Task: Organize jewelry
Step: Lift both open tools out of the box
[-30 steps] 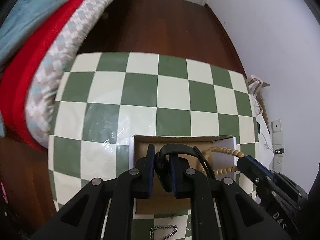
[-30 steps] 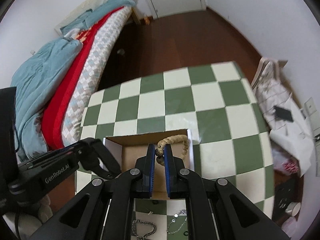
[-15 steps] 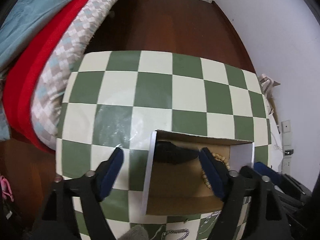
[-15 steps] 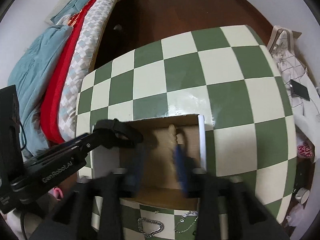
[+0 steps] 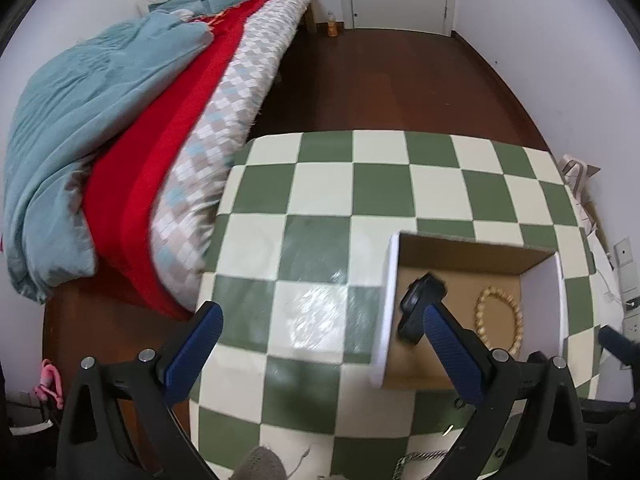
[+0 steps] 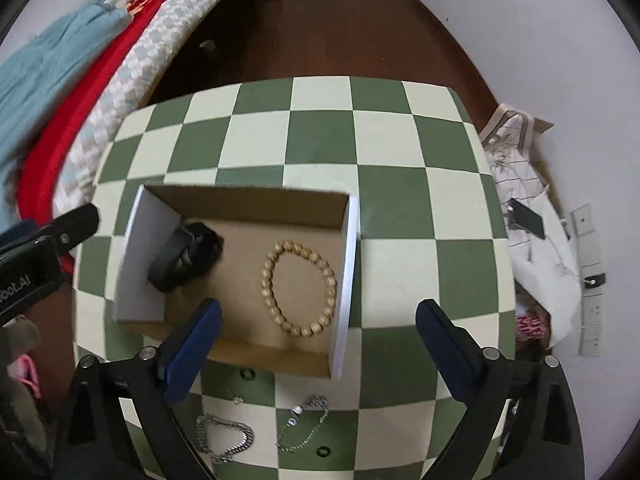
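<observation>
From your left wrist camera, the left gripper (image 5: 320, 326) has let go: a second ago its jaws were pinched on the black band (image 5: 420, 304), and now they are opening wide with nothing gripped between them, the band lying free against the left wall of the cardboard box (image 5: 460, 248). The view has also swung off toward the bed (image 5: 160, 128), so your left hand is angled steeply down over the bare checkered counter (image 5: 320, 200) just left of the box, its right finger crossing the box's near left corner. From your right wrist camera, the right gripper (image 6: 316, 326) has done the same: the beaded bracelet (image 6: 298, 286) it was clamped on now lies flat as an open loop on the box floor, right of the black band and apart from it, and the jaws are opening around empty air above the box's front edge. That puts two pieces away. Your right hand points almost straight down, and below it the silver chain (image 6: 224, 438), a thinner chain (image 6: 304, 424), two small dark rings (image 6: 247, 374) and a tiny stud wait outside the box on the counter.
</observation>
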A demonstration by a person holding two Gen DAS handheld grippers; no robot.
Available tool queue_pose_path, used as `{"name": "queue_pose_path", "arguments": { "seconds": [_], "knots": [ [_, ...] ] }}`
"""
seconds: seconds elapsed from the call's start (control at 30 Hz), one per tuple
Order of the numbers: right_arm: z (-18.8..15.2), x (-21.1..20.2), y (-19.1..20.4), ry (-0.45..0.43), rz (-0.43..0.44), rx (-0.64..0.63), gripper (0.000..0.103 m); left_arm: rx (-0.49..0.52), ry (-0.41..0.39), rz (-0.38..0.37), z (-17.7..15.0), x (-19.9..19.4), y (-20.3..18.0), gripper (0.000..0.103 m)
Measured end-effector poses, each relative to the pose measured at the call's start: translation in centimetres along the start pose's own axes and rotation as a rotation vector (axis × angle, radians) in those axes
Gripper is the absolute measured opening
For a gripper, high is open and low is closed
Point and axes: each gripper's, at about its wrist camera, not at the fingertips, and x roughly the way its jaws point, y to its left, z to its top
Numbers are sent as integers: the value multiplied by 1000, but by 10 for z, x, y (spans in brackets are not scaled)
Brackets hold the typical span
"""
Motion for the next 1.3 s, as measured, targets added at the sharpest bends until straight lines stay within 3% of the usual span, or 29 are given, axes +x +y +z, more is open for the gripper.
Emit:
{"name": "queue_pose_path", "arguments": {
  "seconds": [0.43, 0.97, 1.17, 1.3],
  "knots": [
    [-41, -43, 6, -95, -58, 20, 102, 18, -114, 69, -41, -57, 7, 102],
    [-95, -138, -7, -259, -61, 60, 102, -22, -251, 33, -79, -139, 15, 102],
    [-122, -145, -23, -249, 10, 133, 102, 4, -224, 117, -101, -116, 13, 102],
    [-142, -98, -43, -147, 26, 194, 102, 68, -143, 195, -122, -70, 1, 102]
  ]
}}
